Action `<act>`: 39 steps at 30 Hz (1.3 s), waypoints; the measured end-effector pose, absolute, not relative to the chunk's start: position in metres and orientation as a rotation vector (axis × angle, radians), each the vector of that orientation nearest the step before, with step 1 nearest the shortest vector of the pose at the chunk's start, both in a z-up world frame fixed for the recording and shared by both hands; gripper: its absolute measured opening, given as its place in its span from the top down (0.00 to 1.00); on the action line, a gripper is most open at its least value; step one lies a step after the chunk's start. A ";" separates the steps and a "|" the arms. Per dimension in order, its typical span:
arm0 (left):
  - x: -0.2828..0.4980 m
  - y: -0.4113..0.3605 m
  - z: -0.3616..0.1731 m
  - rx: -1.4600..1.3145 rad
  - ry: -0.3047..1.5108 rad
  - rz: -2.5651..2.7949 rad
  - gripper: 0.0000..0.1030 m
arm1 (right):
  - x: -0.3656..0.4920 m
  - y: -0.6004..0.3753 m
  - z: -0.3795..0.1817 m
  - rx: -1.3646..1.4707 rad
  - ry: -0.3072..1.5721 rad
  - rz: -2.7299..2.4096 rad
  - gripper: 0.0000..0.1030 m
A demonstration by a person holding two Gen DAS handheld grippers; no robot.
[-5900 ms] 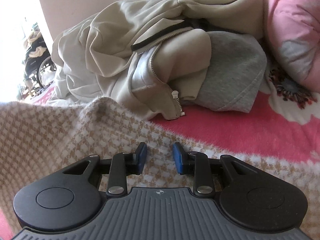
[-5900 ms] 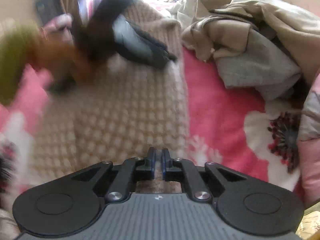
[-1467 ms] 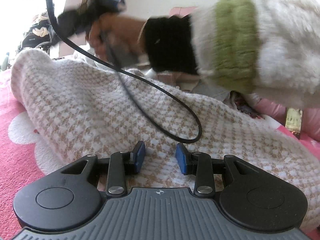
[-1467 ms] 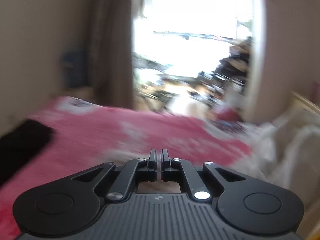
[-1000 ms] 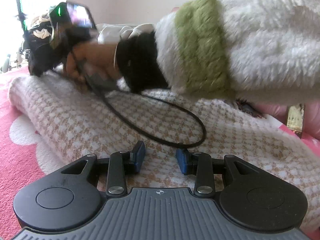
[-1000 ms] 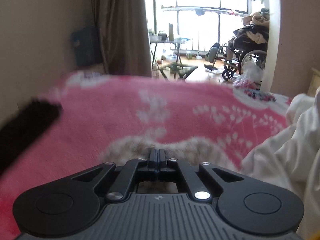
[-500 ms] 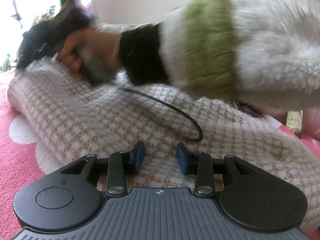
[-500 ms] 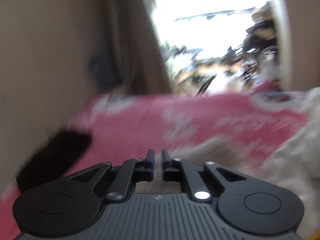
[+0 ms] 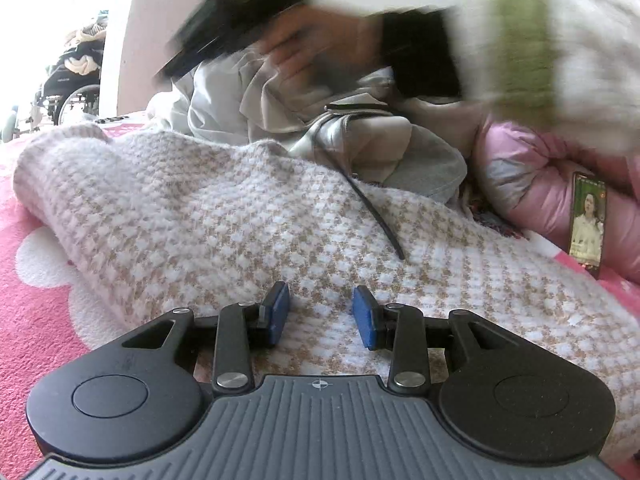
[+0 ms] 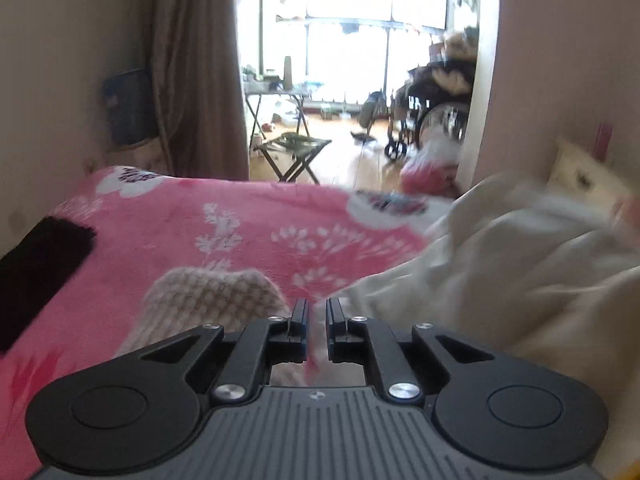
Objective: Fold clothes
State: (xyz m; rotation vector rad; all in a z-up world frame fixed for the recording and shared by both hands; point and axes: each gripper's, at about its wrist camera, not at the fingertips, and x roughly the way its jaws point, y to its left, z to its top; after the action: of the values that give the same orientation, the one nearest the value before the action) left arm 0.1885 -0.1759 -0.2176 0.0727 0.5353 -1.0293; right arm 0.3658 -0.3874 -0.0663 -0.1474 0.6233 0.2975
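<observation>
Fingers of the left gripper (image 9: 321, 314): blue pads parted, nothing between them, low over the checked sweater (image 9: 224, 216) spread on the pink bed (image 9: 36, 320). Fingers of the right gripper (image 10: 316, 316): a narrow gap, empty, above the sweater's edge. Cream jacket (image 10: 500, 280): heaped beside the sweater. Phone (image 9: 586, 224): propped against a pink pillow (image 9: 532, 184).

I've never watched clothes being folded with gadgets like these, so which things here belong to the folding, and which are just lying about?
Part of the folding:
checked sweater
cream jacket
grey garment
left gripper
right gripper

Just lying about:
phone
pink pillow
pink blanket
wheelchair
folding stool
</observation>
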 end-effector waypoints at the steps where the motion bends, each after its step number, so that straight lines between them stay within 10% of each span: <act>1: 0.189 -0.175 -0.218 0.073 0.535 -1.029 0.66 | 0.351 -0.397 -0.058 -0.155 0.630 0.304 0.91; 11: 0.189 -0.172 -0.214 0.087 0.525 -1.021 0.66 | 0.292 -0.418 -0.177 -0.109 0.943 0.230 0.95; 25: 0.170 -0.171 -0.188 0.183 0.450 -1.046 0.65 | 0.054 -0.453 -0.007 -0.107 0.757 -0.047 0.87; 34: 0.090 -0.210 -0.187 0.426 0.500 -1.111 0.66 | 0.046 -0.395 -0.154 -0.070 0.932 0.074 0.91; 39: 0.087 -0.214 -0.165 0.448 0.526 -1.011 0.66 | 0.039 -0.406 -0.129 0.080 0.850 0.016 0.87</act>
State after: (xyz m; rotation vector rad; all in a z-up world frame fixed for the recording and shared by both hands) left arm 0.0869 -0.2144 -0.1650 0.4478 0.5258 -1.0112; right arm 0.0386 -0.4063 -0.1295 0.0803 0.8499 0.0162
